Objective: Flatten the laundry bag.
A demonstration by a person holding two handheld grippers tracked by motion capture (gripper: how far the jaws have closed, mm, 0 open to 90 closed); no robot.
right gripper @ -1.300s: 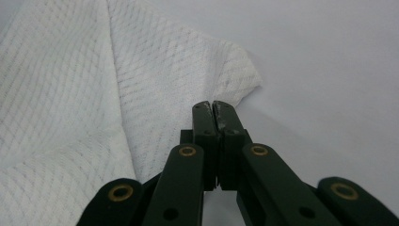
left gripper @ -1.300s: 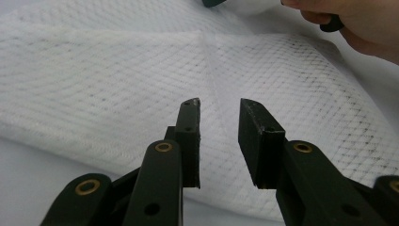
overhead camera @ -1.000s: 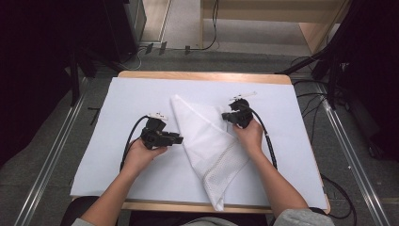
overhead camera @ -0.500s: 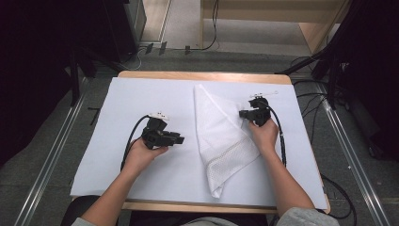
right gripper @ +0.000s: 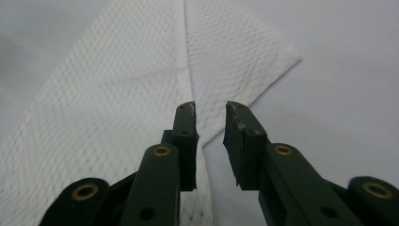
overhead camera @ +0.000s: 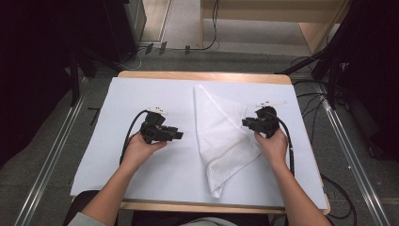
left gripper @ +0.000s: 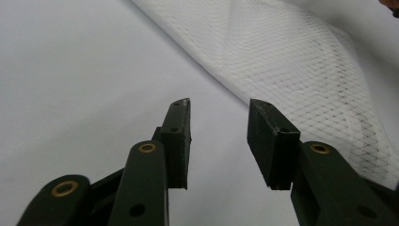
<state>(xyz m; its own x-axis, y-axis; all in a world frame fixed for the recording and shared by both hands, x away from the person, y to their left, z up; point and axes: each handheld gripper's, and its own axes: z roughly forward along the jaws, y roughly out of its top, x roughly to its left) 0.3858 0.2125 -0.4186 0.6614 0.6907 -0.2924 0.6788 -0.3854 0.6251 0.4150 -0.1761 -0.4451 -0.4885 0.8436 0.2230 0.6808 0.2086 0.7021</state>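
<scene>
Since half a second before, my right gripper [overhead camera: 248,123] had let the cloth [overhead camera: 221,136] settle and drifted a touch nearer me along its right edge, while my left gripper [overhead camera: 177,136] had stayed where it was. Nearest me in the high view, both forearms came up from the bottom edge, and the cloth's narrow mesh-textured tip pointed toward the near edge of the white sheet [overhead camera: 117,160] covering the table [overhead camera: 202,75]. From there the cloth widened, folded into a long tapering shape, and ran away from me to a pointed corner close to the sheet's far edge. My left hand [overhead camera: 141,148] held its gripper on bare sheet, left of the cloth and apart from it, jaws aimed toward the cloth. Its own camera showed the left gripper [left gripper: 219,141] with jaws spread and nothing between them, the cloth [left gripper: 301,70] lying flat just beyond. My right hand [overhead camera: 273,143] held its gripper at the cloth's right edge, jaws pointing left. In the right gripper view that gripper [right gripper: 210,141] had a narrow gap between the pads, gripping nothing, poised over the cloth [right gripper: 141,94] where a fold line ran away from the tips and a corner lay on the sheet to the right.
</scene>
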